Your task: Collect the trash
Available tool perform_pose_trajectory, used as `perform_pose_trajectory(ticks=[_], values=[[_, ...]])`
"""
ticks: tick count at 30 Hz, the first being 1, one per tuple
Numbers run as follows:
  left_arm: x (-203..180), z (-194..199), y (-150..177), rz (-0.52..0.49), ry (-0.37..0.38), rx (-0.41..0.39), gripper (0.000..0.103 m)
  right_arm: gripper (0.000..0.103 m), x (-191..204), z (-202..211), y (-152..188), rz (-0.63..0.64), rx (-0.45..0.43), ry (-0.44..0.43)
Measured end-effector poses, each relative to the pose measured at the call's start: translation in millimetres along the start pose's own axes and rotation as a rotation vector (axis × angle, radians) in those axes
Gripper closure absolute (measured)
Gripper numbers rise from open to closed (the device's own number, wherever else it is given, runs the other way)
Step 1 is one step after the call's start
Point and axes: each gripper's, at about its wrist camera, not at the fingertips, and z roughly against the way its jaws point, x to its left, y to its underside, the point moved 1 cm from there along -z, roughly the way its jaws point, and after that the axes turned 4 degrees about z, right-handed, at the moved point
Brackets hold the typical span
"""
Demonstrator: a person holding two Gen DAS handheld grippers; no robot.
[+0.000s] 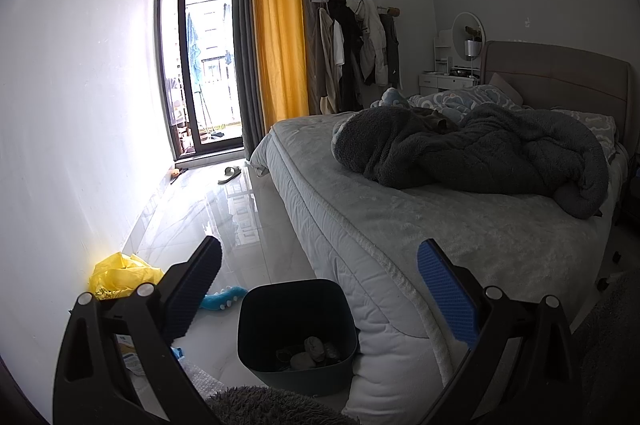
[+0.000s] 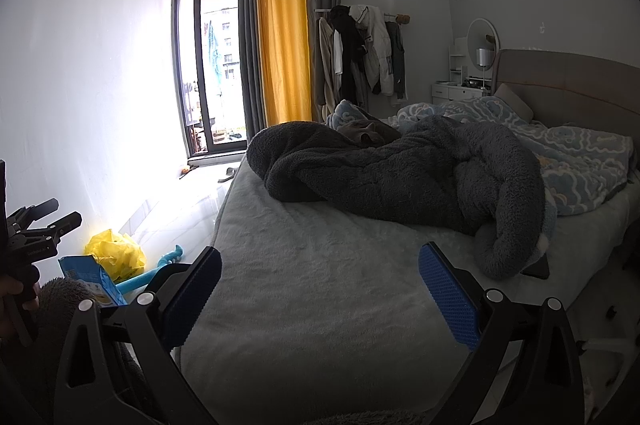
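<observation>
**Both grippers wide open and empty, bin at the bed corner**

Left gripper (image 1: 320, 289): blue-padded fingers spread wide, nothing between them. It sits above the dark square plastic trash bin (image 1: 296, 325), which stands on the glossy white tile floor (image 1: 208, 217), touching the corner of the grey-covered mattress (image 1: 400, 237). Bin holds a few dark crumpled items at the bottom; what they are is too dim to tell.

Trash on the floor by the white wall (image 1: 60, 105): crumpled yellow plastic bag (image 1: 116, 275), just beside it a blue plush toy with white teeth (image 1: 222, 297). Clear bubble wrap (image 1: 200, 381) and a printed paper packet (image 1: 128, 353) lie under the left finger, left of the bin.

Right gripper (image 2: 320, 289): fingers also wide apart, holding nothing, over the bed surface. A rumpled dark grey fleece blanket (image 2: 400, 177) lies on the mattress. A blue snack packet (image 2: 90, 279) shows at lower left, near the yellow bag; whether it rests on something is unclear. The left gripper body appears at the far left edge, a hand on its handle.
</observation>
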Motion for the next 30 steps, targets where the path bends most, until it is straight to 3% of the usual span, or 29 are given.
perform_pose_trajectory(ticks=[30], values=[[0.2, 0.3, -0.5, -0.003, 0.000, 0.000, 0.003, 0.003, -2.2, -0.5, -1.0, 0.001, 0.000, -0.003]])
